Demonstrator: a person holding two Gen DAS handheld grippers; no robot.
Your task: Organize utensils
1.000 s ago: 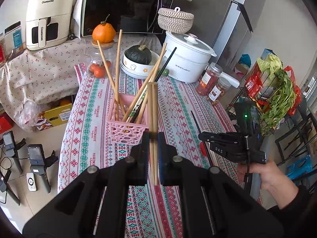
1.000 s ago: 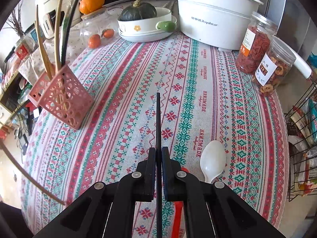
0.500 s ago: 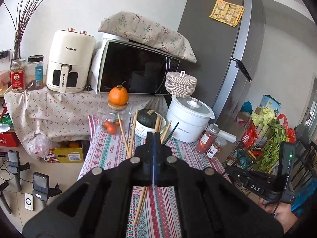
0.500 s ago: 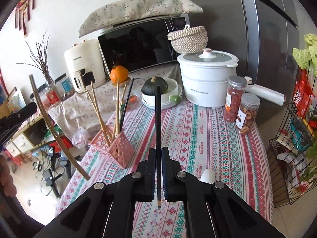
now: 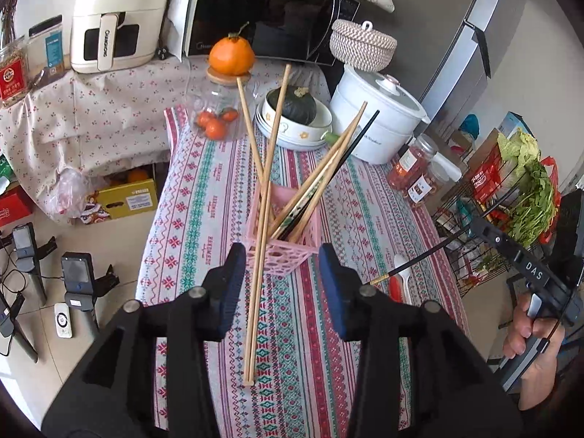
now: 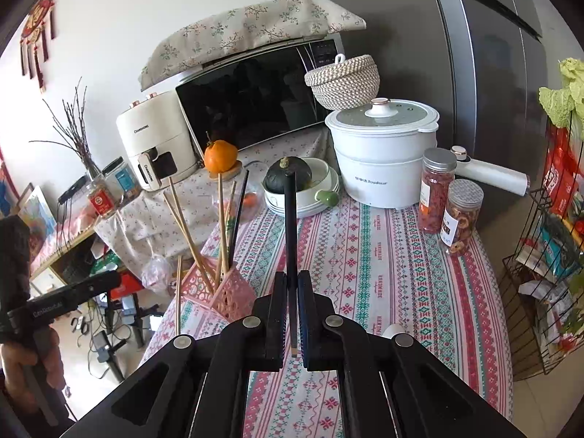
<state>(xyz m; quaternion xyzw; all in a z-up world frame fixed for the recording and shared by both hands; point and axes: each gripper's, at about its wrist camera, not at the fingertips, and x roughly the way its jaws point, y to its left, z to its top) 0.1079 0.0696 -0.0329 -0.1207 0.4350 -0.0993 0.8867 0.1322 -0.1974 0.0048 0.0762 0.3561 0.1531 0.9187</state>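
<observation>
A pink lattice basket (image 5: 288, 252) stands on the patterned tablecloth and holds several wooden chopsticks and a black one; it also shows in the right wrist view (image 6: 222, 292). My left gripper (image 5: 279, 288) is open just above the basket. A pair of wooden chopsticks (image 5: 257, 284) hangs loose between its fingers, tips in the basket. My right gripper (image 6: 291, 310) is shut on a black chopstick (image 6: 290, 233), held upright to the right of the basket. In the left wrist view that chopstick (image 5: 419, 259) points toward the basket. A white spoon (image 5: 401, 277) lies on the cloth.
A bowl with a dark green squash (image 5: 294, 109), a glass jar topped by an orange (image 5: 221, 109), a white cooker (image 6: 383, 153) and two spice jars (image 6: 449, 200) stand at the table's far end. A wire rack with greens (image 5: 511, 200) stands to the right.
My left gripper has opened and let go of the wooden chopsticks, which now drop into the basket. My right gripper has lifted the black chopstick off the table and holds it upright.
</observation>
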